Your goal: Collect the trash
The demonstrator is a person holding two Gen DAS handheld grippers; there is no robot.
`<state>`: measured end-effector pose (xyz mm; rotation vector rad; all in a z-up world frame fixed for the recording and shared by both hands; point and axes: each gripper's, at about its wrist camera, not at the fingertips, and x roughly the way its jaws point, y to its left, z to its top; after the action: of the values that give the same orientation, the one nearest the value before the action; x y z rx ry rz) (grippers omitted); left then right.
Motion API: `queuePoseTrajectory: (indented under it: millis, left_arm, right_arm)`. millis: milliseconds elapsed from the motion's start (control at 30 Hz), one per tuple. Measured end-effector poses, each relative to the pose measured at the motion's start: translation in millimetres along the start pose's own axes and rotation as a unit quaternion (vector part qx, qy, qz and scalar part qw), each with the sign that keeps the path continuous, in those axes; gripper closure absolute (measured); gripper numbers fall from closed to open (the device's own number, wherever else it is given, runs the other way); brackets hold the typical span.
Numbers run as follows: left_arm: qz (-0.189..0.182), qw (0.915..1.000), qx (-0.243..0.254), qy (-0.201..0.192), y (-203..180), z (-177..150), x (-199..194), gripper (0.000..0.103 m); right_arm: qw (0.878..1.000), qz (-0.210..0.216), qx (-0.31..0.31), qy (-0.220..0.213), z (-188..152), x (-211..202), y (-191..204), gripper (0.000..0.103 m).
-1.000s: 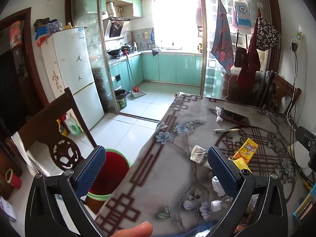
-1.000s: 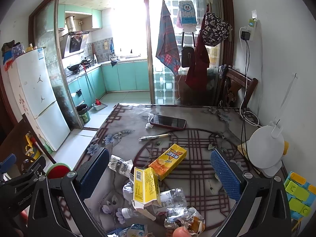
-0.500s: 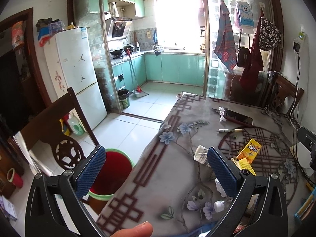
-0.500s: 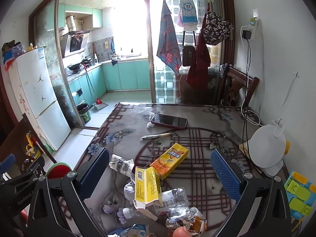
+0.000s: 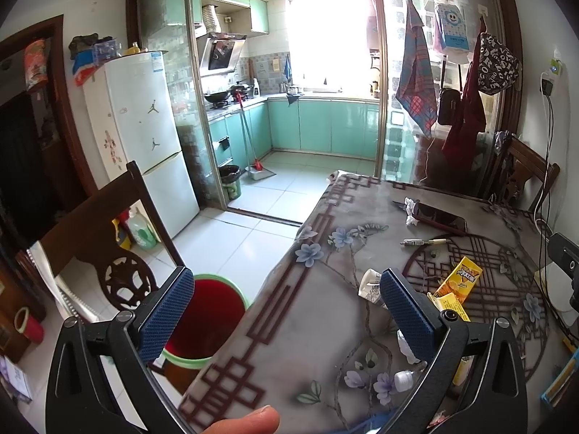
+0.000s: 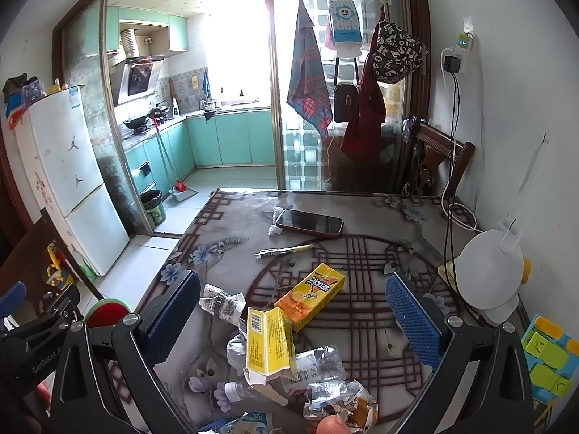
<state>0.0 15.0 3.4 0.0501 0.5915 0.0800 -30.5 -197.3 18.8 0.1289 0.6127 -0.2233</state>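
Observation:
Trash lies on the patterned table (image 6: 362, 217): an open yellow carton (image 6: 267, 343) standing upright, an orange juice box (image 6: 311, 291) lying flat, a crumpled paper cup (image 6: 220, 303), a crushed clear bottle (image 6: 311, 363) and foil wrappers (image 6: 336, 398). My right gripper (image 6: 293, 320) is open above this pile with nothing between its fingers. My left gripper (image 5: 286, 311) is open over the table's left edge, empty. A red bin with a green rim (image 5: 213, 311) stands on the floor left of the table. The juice box (image 5: 461, 276) and cup (image 5: 369, 284) also show in the left wrist view.
A phone (image 6: 309, 221), a white tissue (image 6: 275, 229) and a pen (image 6: 284, 250) lie farther back on the table. A white lamp (image 6: 488, 278) and cables stand at the right. Wooden chairs (image 5: 105, 242) flank the table. A fridge (image 5: 141, 133) and kitchen lie beyond.
The left gripper has shifted slightly so the table and bin sit a little further right in its view. The right gripper view has barely moved. Both stay open.

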Motion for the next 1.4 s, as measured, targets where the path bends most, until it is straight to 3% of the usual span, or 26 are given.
queuePoseTrajectory:
  millis: [1000,1133,1233,1300,1367,1400]
  left_arm:
    - [0.012,0.9999,0.007,0.007,-9,-2,1,0.0]
    - [0.005,1.0,0.007,0.003,-11,-2,-2,0.0]
    - [0.006,0.9995,0.026,-0.015,-14,-7,-7,0.0]
    - [0.012,0.9974,0.059,-0.039,-19,-21,-8,0.0]
    - [-0.017,0.993,0.117,-0.005,-30,-35,-1,0.0]
    - [-0.05,0.9868,0.151,0.03,-36,-48,5,0.0]
  right_arm:
    - [1.0,0.0,0.007,0.005,-3,5,-11,0.0]
    - [0.999,0.029,0.03,0.004,-7,3,-25,0.0]
    - [0.997,0.074,0.036,-0.006,-13,0,-36,0.0]
    - [0.994,0.101,0.041,0.027,-22,5,-45,0.0]
    - [0.991,0.111,0.021,0.074,-34,13,-48,0.0]
    - [0.991,0.106,0.006,0.087,-44,16,-49,0.0]
